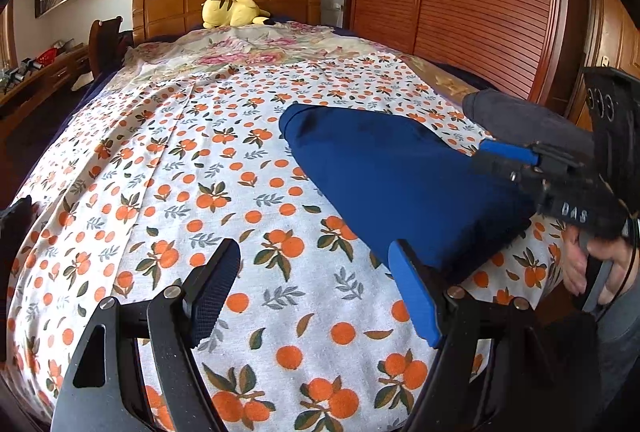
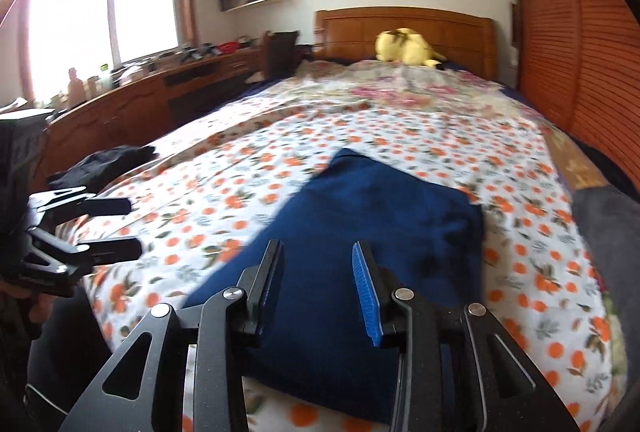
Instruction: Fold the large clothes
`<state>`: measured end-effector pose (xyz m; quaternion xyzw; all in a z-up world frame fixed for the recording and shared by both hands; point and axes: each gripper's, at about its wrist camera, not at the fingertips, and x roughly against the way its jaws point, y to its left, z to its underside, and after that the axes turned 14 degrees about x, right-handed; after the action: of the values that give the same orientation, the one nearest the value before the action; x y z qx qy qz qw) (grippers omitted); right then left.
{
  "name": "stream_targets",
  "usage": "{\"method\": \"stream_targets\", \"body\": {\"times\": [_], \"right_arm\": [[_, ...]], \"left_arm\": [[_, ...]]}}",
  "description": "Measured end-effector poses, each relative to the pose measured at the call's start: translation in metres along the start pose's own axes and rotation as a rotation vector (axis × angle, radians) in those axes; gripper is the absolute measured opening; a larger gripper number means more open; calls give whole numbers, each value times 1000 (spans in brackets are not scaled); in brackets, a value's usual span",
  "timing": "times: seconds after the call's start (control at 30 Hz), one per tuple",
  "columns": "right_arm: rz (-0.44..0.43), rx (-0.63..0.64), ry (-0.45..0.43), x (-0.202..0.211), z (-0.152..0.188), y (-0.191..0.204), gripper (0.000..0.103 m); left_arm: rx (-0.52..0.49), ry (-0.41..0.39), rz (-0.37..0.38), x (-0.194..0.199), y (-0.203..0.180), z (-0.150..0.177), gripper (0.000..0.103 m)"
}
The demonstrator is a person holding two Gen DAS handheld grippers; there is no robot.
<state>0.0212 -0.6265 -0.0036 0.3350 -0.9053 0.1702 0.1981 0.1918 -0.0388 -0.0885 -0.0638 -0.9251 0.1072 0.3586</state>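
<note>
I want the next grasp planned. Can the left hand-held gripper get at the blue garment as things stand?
Probably yes: the left hand-held gripper is open, the folded blue garment lies just past its blue finger, nothing between.

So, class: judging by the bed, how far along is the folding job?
Done: the blue garment lies folded into a compact stack on the orange-print sheet. In hand: nothing; the left gripper and right gripper both have open jaws. Possibly left: a dark garment lies at the bed's edge.

Navy blue garment (image 2: pixel 360 232) on a white bedsheet (image 1: pixel 208 168) printed with oranges (green leaves too).
</note>
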Motion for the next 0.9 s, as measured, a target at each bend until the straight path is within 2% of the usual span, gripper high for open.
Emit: {"method": "stream_targets", "body": {"times": [0.17, 0.3, 0.37, 0.5, 0.57, 0.7, 0.83, 0.9], "right_arm": [[-71, 29, 14, -15, -4, 18, 37], [-98, 56, 103, -38, 8, 18, 38], [-113, 23, 146, -46, 13, 13, 38], [-124, -10, 119, -35, 19, -1, 38], [-90, -23, 114, -16, 25, -6, 41], [51, -30, 105, 16, 36, -21, 42], [161, -113, 136, 24, 56, -52, 45], [203, -146, 157, 25, 66, -63, 55]], "left_arm": [[15, 0, -8, -1, 10, 2, 77], [27, 8, -8, -7, 16, 3, 77], [22, 17, -4, -13, 15, 2, 77], [-3, 24, 10, -26, 12, -3, 77], [-13, 27, 30, -37, 10, -9, 77], [-26, 44, 69, -62, 7, -27, 77], [-50, 46, 92, -89, -2, -50, 77], [-66, 46, 99, -104, -7, -63, 77]]}}
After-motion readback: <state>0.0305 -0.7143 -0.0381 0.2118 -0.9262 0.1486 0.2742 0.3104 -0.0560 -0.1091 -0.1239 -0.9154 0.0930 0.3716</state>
